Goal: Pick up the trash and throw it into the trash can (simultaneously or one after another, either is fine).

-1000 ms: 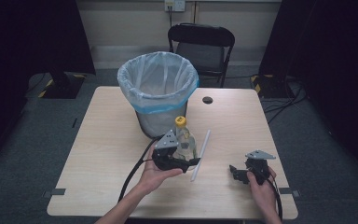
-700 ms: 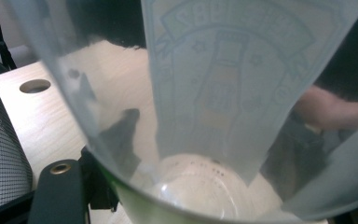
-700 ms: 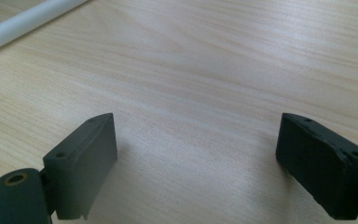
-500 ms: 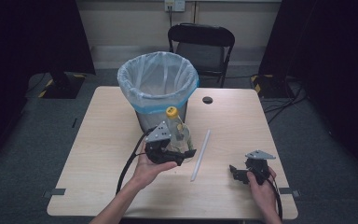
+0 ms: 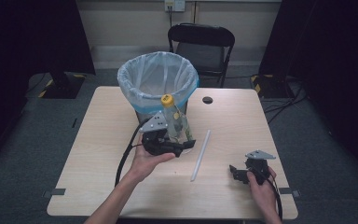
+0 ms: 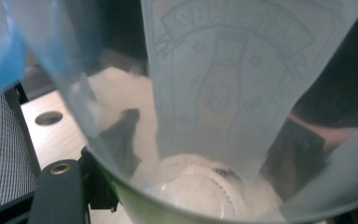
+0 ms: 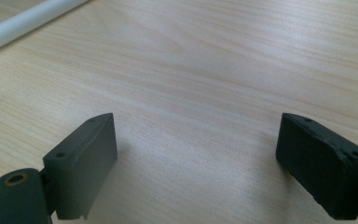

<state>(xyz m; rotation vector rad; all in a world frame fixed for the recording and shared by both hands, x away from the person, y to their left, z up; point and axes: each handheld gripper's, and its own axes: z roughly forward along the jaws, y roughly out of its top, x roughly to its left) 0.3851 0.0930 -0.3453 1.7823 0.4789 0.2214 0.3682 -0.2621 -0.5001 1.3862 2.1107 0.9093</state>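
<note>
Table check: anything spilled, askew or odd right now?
No spill. The clear bottle with the yellow cap is held tilted in the left tongs, off the table beside the lined bin. A white tube lies loose on the wood. The right tongs rest open, holding nothing.

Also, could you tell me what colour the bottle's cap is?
Yellow; the cap shows best in the high view.

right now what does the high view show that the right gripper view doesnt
High view alone: the left gripper shut on a clear bottle with a yellow cap, held beside the lined bin, plus the chair. Right gripper view alone: its two jaws up close, wide apart with nothing between them. Both: the wooden table and the white tube lying on it.
</note>
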